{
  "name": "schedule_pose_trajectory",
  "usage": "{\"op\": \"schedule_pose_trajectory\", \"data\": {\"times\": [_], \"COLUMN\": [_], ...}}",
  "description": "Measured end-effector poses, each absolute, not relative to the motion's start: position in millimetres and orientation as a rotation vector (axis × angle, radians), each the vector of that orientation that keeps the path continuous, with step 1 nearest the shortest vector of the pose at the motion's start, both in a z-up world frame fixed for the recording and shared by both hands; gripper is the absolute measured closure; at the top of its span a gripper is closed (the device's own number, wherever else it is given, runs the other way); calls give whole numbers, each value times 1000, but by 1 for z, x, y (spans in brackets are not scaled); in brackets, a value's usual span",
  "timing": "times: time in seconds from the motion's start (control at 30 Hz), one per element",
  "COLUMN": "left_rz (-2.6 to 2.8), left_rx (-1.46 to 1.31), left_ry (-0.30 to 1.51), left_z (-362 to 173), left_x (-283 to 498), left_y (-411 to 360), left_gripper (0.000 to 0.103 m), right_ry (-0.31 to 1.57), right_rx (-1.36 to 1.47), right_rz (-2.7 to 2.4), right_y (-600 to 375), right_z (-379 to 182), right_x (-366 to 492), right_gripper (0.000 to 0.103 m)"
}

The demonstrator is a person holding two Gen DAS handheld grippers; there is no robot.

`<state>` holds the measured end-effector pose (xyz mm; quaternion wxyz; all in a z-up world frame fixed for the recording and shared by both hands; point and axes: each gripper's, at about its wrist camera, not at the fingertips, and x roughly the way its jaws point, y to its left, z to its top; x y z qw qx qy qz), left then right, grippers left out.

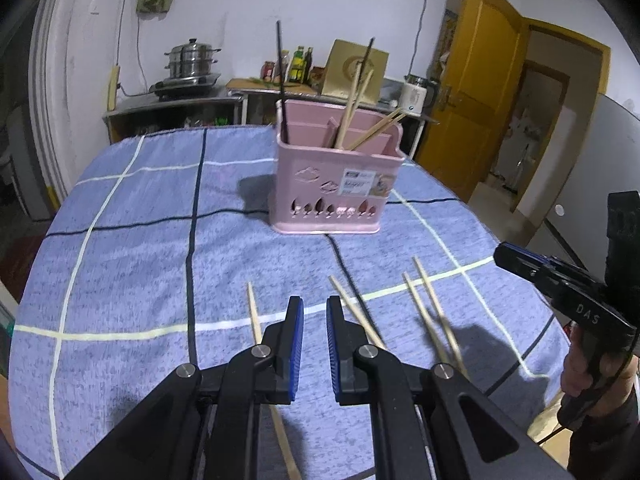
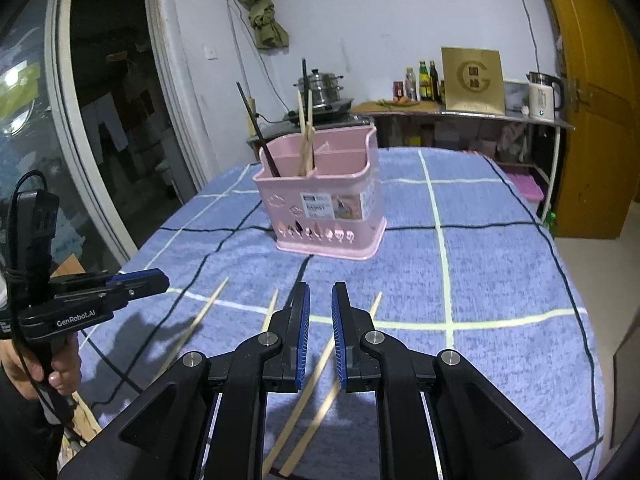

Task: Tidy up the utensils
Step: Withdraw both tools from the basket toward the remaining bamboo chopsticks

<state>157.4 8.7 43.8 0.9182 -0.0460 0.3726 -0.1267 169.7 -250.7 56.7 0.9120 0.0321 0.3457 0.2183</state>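
A table (image 1: 120, 240) under blue checked cloth carries a pink holder (image 1: 332, 184) at 12 o'clock, already stocked with upright chopsticks. Four loose chopsticks (image 1: 420, 308) lie nearer, awaiting sorting. The left claw (image 1: 315, 312) and right claw (image 2: 320, 300) hover above them, both released, holding nothing.

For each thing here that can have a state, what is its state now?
Left gripper: open, empty, above the table.
Right gripper: open, empty.
Pink holder: upright, holding several chopsticks.
Loose chopsticks: lying flat on the cloth.
Yellow door: open.
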Motion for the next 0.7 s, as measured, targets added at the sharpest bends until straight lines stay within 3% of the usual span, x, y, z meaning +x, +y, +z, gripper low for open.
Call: {"op": "schedule_pose_trajectory", "data": {"times": [0.27,0.7], "left_rz": [-204,-160], "left_rx": [-85,-81], "left_ry": [825,905], "left_z": [23,-3], "left_x": [172,197], "left_y": [18,27], "left_gripper": [83,83], "right_ry": [786,896], "right_rx": [71,9], "right_rz": [427,429], "right_y": [-250,-228], "right_z": [39,13], "right_x": [181,195], "right_gripper": [92,91]}}
